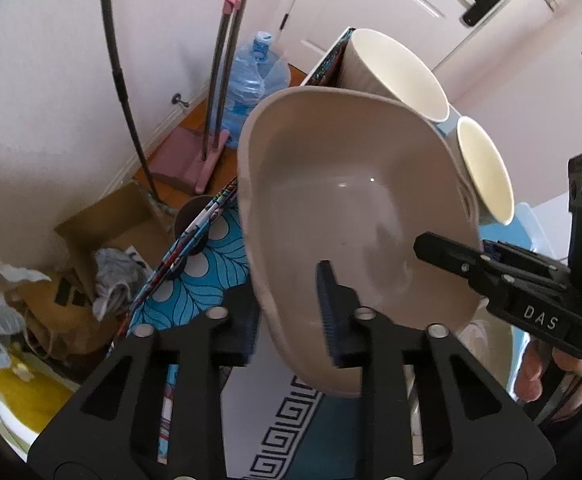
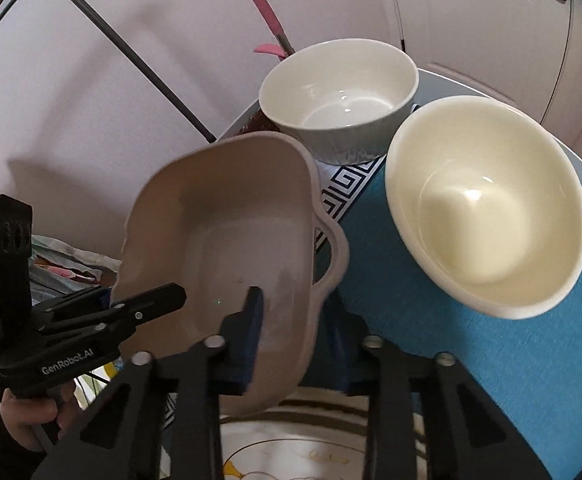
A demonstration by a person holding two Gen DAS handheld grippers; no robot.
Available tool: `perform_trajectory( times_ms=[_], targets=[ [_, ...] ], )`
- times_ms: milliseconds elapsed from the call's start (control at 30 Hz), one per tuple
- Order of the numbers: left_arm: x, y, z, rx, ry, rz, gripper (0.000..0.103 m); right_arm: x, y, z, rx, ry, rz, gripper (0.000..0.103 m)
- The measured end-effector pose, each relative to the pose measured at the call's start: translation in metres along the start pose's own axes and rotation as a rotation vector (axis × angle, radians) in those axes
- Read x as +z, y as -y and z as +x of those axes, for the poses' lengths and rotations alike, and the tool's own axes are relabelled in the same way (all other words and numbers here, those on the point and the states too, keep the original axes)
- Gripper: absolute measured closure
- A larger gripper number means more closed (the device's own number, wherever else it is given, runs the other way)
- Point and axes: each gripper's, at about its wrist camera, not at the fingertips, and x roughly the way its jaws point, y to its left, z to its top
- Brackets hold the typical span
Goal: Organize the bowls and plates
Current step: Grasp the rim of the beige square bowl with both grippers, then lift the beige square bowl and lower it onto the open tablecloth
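Beige dish [image 1: 355, 216]: a deep oblong dish with a wavy rim and a loop handle [image 2: 333, 256], held tilted in the air at the centre of both views, above the blue cloth [image 2: 471, 344] on the tabletop.
Left hand-held gripper [image 1: 291, 320]: closed on the beige dish's rim at the lower centre of the left wrist view, one ribbed pad [image 1: 331, 312] inside the dish wall, the other outside it. In the right wrist view it enters from the lower left, its tips at the dish's left rim.
Right hand-held gripper [image 2: 303, 344]: gripping the same dish at the lower centre of the right wrist view, a blue pad [image 2: 251, 320] pressed to the inner wall, the other finger outside and below the rim. In the left wrist view it reaches in from the right edge.
Grey-white bowl [image 2: 339, 96]: upright on the tabletop at the upper centre of the right wrist view, just behind the dish.
Cream bowl [image 2: 487, 208]: right of centre in the right wrist view, near the grey-white bowl; I cannot tell whether they touch.
Patterned plate [image 2: 315, 448]: bottom centre of the right wrist view, below the dish, partly hidden by the gripper.
Water jug [image 1: 255, 84]: on the floor, upper centre of the left wrist view, beside a pink-handled mop [image 1: 227, 68].
Cardboard box [image 1: 103, 232]: open, lower left of the left wrist view.
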Motion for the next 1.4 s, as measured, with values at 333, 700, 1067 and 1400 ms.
perform_trajectory(
  times_ms=[333,700,1067,1400],
  targets=[
    [0.008,0.01,-0.013,0.042,0.041,0.099,0.084,-0.003,-0.006,-0.008,-0.044,0.037,0.004,0.089],
    [0.012,0.065,-0.075,0.019,0.128,0.287,0.084,-0.026,-0.016,-0.089,-0.088,0.212,0.072,0.089],
    [-0.05,0.204,-0.103,-0.089,0.152,0.496,0.084,-0.128,0.03,-0.209,-0.2,0.354,0.236,0.089],
    [-0.147,0.302,-0.074,-0.196,0.061,0.579,0.084,-0.24,0.097,-0.285,-0.304,0.378,0.361,0.089]
  ],
)
